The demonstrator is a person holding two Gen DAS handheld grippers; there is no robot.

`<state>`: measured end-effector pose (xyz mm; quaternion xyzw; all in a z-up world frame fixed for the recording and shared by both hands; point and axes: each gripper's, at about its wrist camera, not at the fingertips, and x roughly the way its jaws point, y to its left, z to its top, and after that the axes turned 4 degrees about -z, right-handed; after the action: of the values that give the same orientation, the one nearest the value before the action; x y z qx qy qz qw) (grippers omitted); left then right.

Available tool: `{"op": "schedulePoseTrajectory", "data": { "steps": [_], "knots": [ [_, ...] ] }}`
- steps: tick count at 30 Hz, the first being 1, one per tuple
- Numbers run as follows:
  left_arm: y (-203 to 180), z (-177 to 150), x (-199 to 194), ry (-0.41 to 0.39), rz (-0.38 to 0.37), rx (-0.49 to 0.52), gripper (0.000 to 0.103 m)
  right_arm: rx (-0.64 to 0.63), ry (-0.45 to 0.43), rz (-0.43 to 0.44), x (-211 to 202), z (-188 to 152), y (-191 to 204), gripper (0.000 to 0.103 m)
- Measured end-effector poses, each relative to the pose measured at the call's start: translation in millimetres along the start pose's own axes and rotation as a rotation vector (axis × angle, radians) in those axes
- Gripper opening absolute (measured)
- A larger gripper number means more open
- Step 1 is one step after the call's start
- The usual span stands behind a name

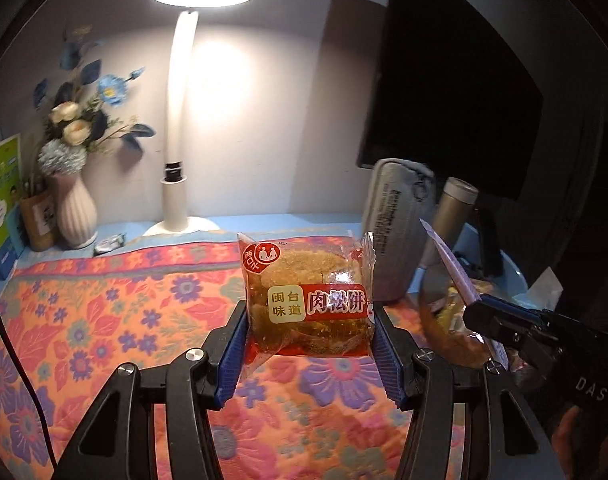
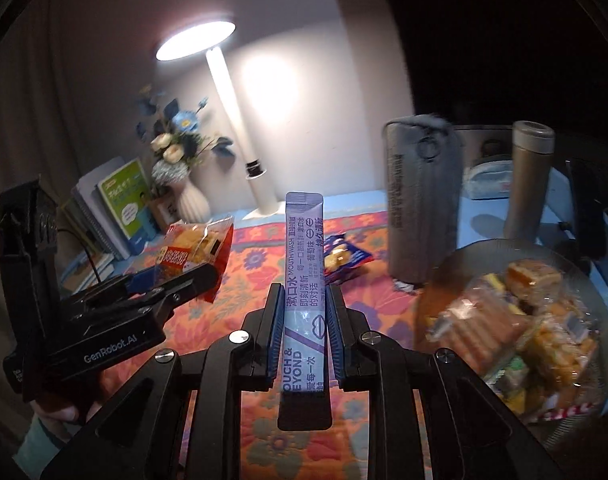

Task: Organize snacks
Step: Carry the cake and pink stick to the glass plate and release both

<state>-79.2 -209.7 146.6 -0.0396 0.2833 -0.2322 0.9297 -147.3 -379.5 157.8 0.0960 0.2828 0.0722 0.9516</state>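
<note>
My left gripper (image 1: pixel 308 322) sits raised and level, its blue pads (image 1: pixel 234 344) closed wide on a packet. In the right view it reaches in from 9 o'clock, my left hand (image 2: pixel 60 412) wrapped under its handle. My right gripper (image 2: pixel 304 320) is closed narrow on a sachet, and in the left view it enters from 4 o'clock.

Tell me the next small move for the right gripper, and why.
Probably swing the right gripper right, over the bowl, and release. It is shut on the sachet, held above the cloth, and the bowl already holds wrapped snacks.
</note>
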Motion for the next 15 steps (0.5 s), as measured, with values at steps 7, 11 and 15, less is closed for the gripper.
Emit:
{"op": "schedulePoseTrajectory", "data": {
  "steps": [7, 11, 15],
  "knots": [
    [-91, 27, 38, 0.063, -0.233, 0.073, 0.055, 0.139, -0.120, -0.214, -53, 8, -97, 0.020],
    [-128, 38, 61, 0.084, -0.315, 0.090, 0.055, 0.177, -0.156, -0.331, -75, 9, -137, 0.020],
    [-154, 41, 85, 0.109, -0.335, 0.122, 0.055, 0.224, -0.158, -0.384, -82, 4, -168, 0.020]
  ]
}}
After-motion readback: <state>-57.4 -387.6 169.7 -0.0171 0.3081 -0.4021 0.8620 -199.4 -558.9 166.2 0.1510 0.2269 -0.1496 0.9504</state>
